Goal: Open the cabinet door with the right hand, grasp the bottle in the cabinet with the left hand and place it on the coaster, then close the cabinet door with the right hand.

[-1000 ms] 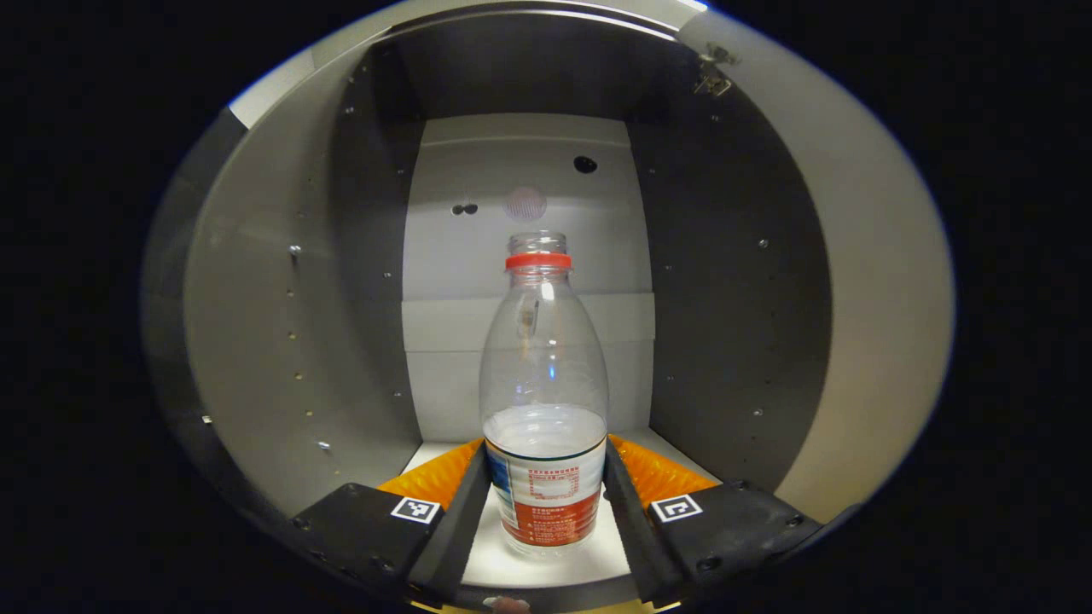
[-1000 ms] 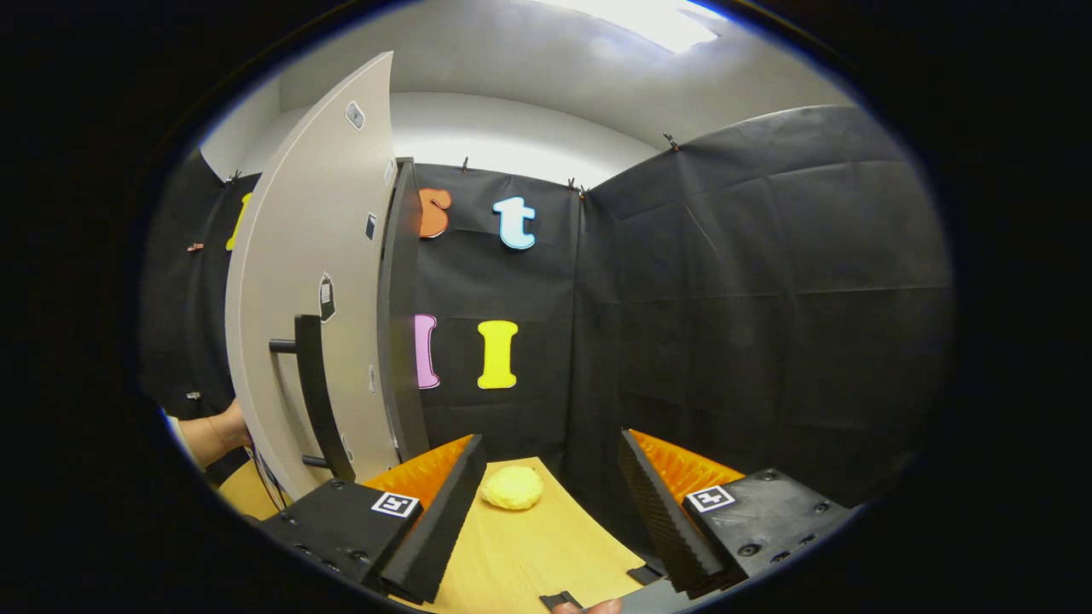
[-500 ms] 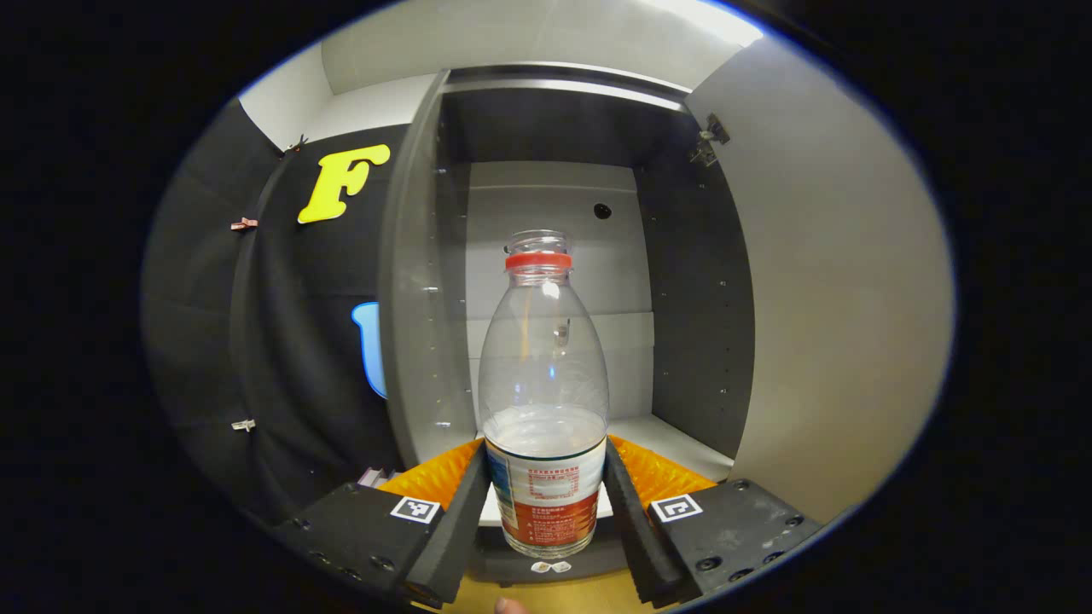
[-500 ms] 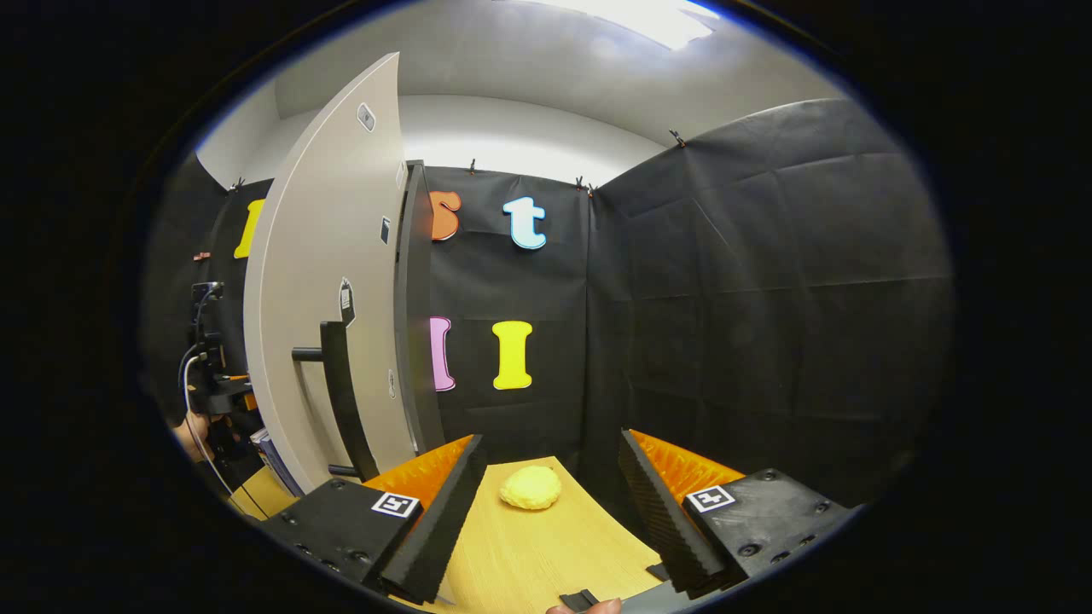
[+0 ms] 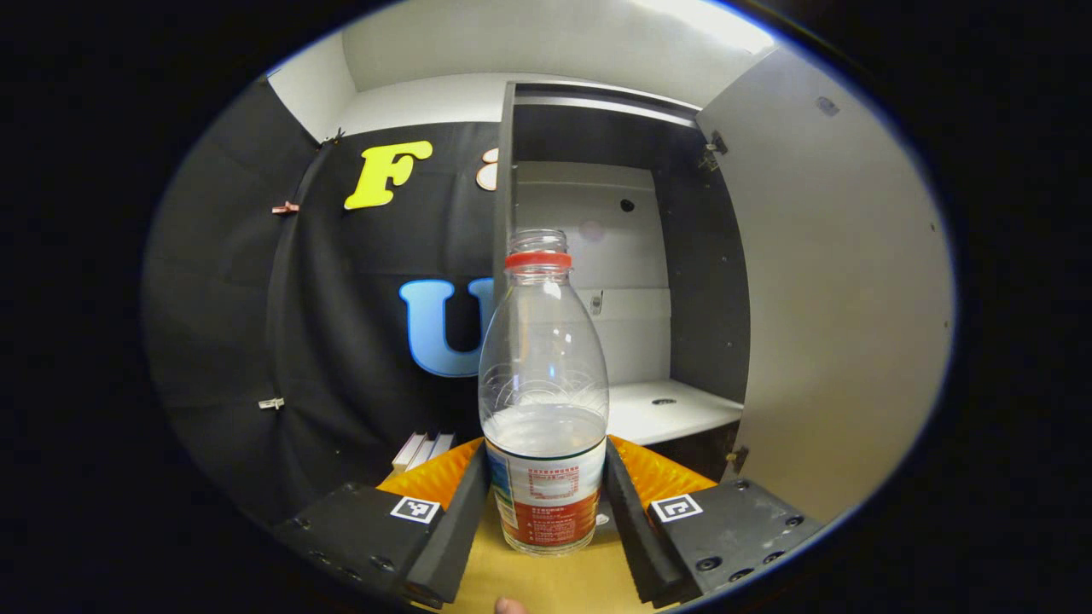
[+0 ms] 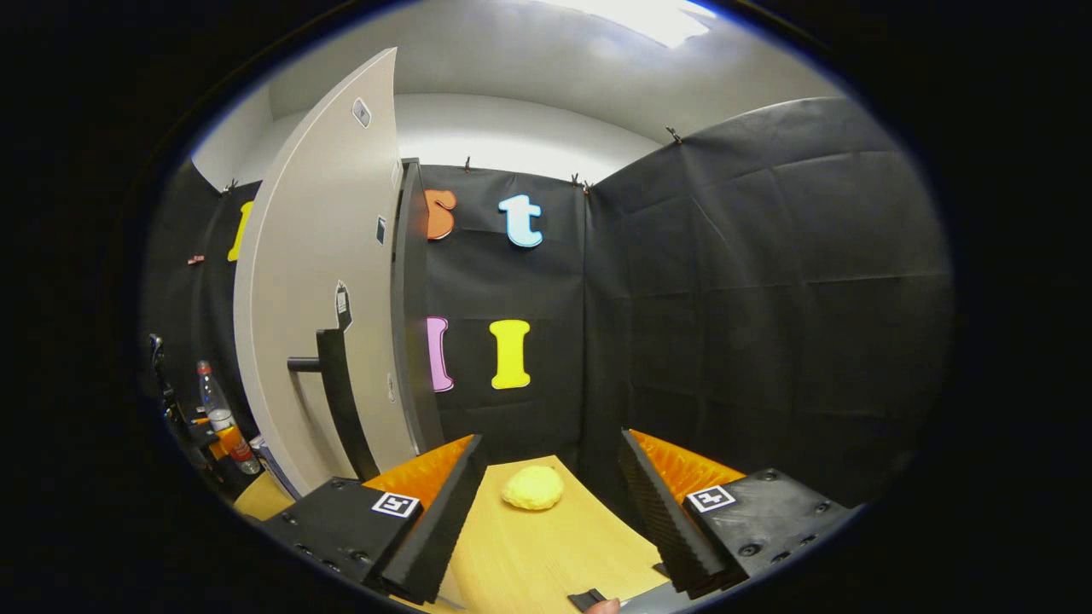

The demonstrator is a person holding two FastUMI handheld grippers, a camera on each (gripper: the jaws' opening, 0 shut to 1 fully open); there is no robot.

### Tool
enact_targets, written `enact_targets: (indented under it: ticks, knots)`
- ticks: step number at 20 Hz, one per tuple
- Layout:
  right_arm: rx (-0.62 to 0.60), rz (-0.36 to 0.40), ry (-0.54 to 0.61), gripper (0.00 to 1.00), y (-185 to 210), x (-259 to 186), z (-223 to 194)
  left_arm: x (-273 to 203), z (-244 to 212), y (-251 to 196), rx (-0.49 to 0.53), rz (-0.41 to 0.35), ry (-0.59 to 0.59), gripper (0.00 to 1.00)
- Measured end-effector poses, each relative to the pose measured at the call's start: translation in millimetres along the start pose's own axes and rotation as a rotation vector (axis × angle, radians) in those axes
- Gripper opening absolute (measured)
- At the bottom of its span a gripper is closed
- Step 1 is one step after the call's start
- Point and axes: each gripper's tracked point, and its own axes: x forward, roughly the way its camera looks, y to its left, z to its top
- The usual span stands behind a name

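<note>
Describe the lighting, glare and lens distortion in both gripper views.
Left gripper view: a bright ceiling light washes out the top edge, small highlights glint on the clear bottle, and the cabinet door bows outward with the fisheye. Right gripper view: glare from the ceiling light at the top, the open cabinet door curves strongly, and the yellow object on the table looks sharp and evenly lit.

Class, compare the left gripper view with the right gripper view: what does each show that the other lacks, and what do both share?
Left gripper view alone: the cabinet interior with its shelf, and the left gripper shut on the bottle, seen close with its red neck ring.

Right gripper view alone: the door's outer face with the handle, a yellow object on the wooden table, and the right gripper open and empty.

Shared: the open cabinet door and the bottle, small at the right view's left edge.
</note>
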Motion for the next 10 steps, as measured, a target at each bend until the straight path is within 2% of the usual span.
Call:
enact_targets:
  ticks: [5,10]
  knots:
    - [-0.029,-0.017,-0.003,0.97,8.2,-0.4,2.7,-32.0,-66.4,17.6,0.02,-0.02,0.017,0.75]
    - [0.013,-0.068,0.007,0.98,4.9,4.6,0.1,-56.1,-120.6,9.4,0.003,-0.093,0.014,0.75]
